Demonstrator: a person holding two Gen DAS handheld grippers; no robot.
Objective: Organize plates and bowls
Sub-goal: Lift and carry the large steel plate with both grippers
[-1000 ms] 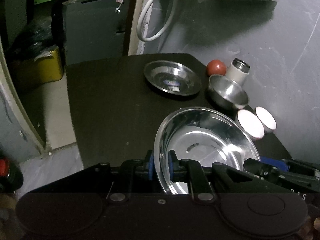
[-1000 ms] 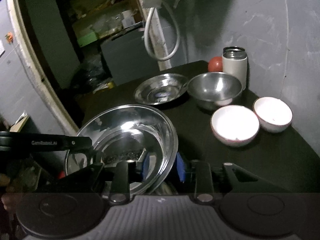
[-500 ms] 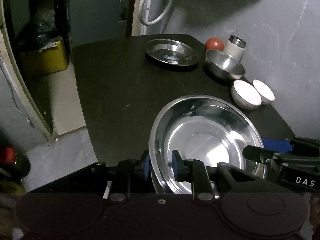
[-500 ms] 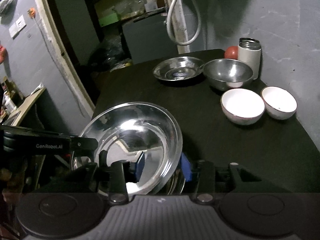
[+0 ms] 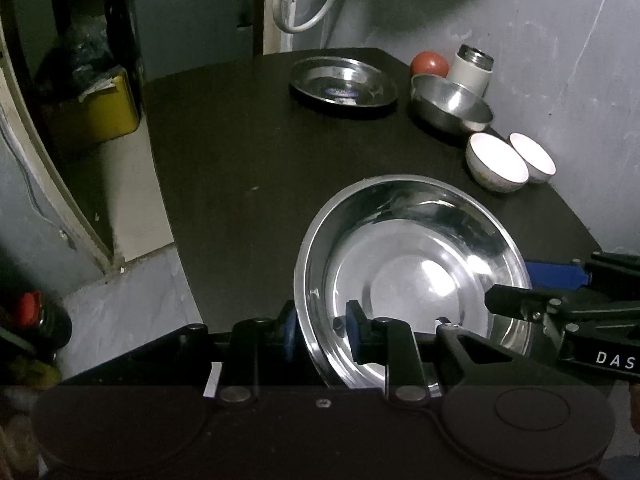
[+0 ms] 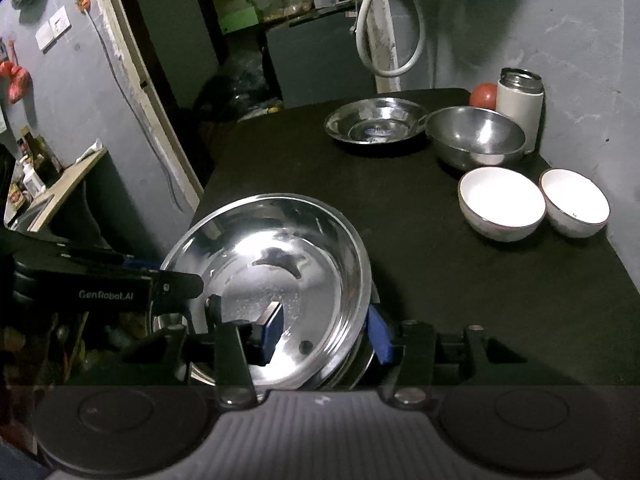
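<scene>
A large steel plate (image 5: pixel 416 264) lies at the near end of the black table (image 5: pixel 248 152); it also shows in the right wrist view (image 6: pixel 276 288). My left gripper (image 5: pixel 320 334) straddles its left rim with a small gap at each pad. My right gripper (image 6: pixel 324 332) straddles its right rim, jaws wide apart. A smaller steel plate (image 5: pixel 344 82) (image 6: pixel 376 124), a steel bowl (image 5: pixel 452 104) (image 6: pixel 476 138) and two white bowls (image 5: pixel 496 162) (image 6: pixel 502 202) sit at the far right.
A red ball (image 5: pixel 429 65) and a white flask (image 5: pixel 472 68) stand at the back right by the grey wall. The table's left edge drops to the floor, with a yellow bin (image 5: pixel 96 116) beyond. A hose (image 6: pixel 394 40) hangs behind.
The large plate has come down from a tilt to lie flat on the table. Both grippers have loosened on its rim, the right one opening wide.
</scene>
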